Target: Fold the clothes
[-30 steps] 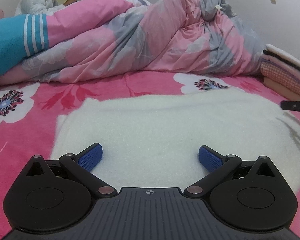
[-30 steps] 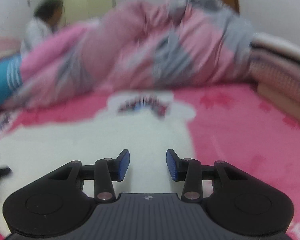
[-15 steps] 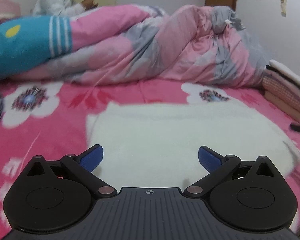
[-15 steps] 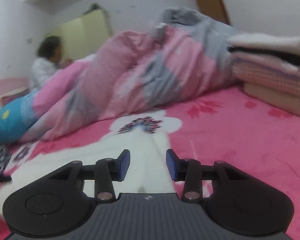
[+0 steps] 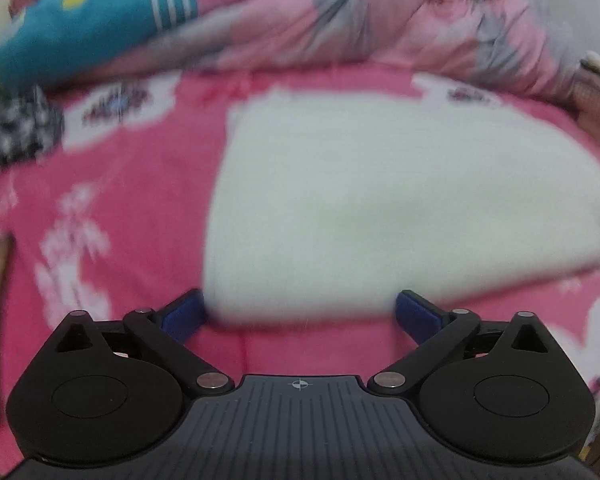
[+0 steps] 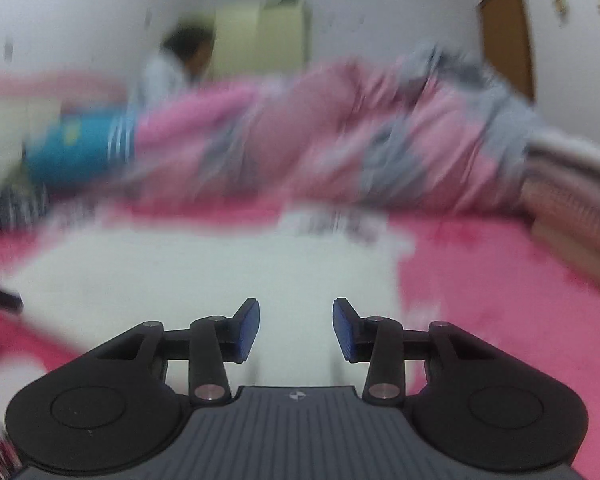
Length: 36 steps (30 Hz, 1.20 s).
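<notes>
- Your left gripper [image 5: 299, 316] hangs over the near edge of the white garment [image 5: 380, 200], jaws spread wide and empty, wide enough to straddle that hem.
- Your right gripper [image 6: 296, 330] sits low over the garment's right part, jaws parted to a narrow gap with nothing visibly pinched; white cloth shows between them.
- The white garment lies spread flat mid-bed on the pink floral sheet [image 5: 112, 208], giving room to fold; whether it's already folded once, can't tell.
- Folded stack [image 6: 572, 200] waits at the far right, likely the drop spot.
- The bunched duvet [image 5: 340, 20] is pushed back, off the work area.
</notes>
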### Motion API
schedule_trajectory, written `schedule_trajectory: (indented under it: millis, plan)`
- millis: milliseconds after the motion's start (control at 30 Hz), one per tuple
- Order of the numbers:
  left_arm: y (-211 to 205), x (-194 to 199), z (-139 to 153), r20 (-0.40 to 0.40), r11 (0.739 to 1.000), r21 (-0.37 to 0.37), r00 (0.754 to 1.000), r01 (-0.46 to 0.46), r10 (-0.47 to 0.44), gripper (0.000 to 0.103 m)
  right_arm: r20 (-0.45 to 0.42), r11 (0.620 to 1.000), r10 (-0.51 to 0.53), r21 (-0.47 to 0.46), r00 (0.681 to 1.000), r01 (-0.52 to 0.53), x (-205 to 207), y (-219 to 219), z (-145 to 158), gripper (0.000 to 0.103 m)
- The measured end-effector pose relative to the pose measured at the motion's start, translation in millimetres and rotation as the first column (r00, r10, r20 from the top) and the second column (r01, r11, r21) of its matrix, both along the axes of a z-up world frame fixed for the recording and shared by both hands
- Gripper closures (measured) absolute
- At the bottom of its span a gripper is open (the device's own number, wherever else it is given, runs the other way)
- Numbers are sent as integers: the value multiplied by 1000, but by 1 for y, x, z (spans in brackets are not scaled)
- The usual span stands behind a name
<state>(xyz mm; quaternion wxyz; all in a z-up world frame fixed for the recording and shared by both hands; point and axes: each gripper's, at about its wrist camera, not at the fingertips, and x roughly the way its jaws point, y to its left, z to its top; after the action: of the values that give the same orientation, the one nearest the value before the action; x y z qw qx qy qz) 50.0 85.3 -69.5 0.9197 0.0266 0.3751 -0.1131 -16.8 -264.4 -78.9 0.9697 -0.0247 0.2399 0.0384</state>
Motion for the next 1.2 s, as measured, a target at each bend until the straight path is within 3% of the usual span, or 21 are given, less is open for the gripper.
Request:
schedule_trajectory:
  millis: [100, 233, 333, 533, 833, 933, 1033, 1200]
  plan:
    - [5, -7, 5, 24, 1000, 2, 999, -21, 21, 2, 17, 998, -12, -69, 1000, 13, -1, 11, 6, 61]
    - [6, -24, 25, 126, 999, 36, 992, -32, 27, 3, 82, 999, 17, -36, 997, -14, -14, 16, 35, 61]
    - [3, -32, 35, 210, 1000, -10, 978, -8, 10, 3, 109, 1000, 17, 5, 994, -18, -17, 19, 40, 61]
    - [-5, -19, 15, 170, 999, -37, 985, -4, 11, 0, 38, 1000, -10, 29, 999, 9, 2, 16, -10, 60]
    - [5, -20, 8, 149, 997, -47, 987, -55, 61, 5, 30, 1000, -20, 9, 999, 20, 2, 21, -12, 59]
    - [9, -33, 26, 233, 994, -77, 968, -72, 89, 5, 36, 1000, -19, 14, 999, 18, 1, 21, -14, 59]
    - [4, -35, 40, 287, 992, -120, 956, -25, 59, 5, 44, 1000, -18, 24, 999, 17, -1, 20, -14, 59]
    - [-29, -18, 28, 278, 994, -99, 961, 45, -16, 5, 45, 1000, -20, 25, 999, 18, 0, 20, -13, 59]
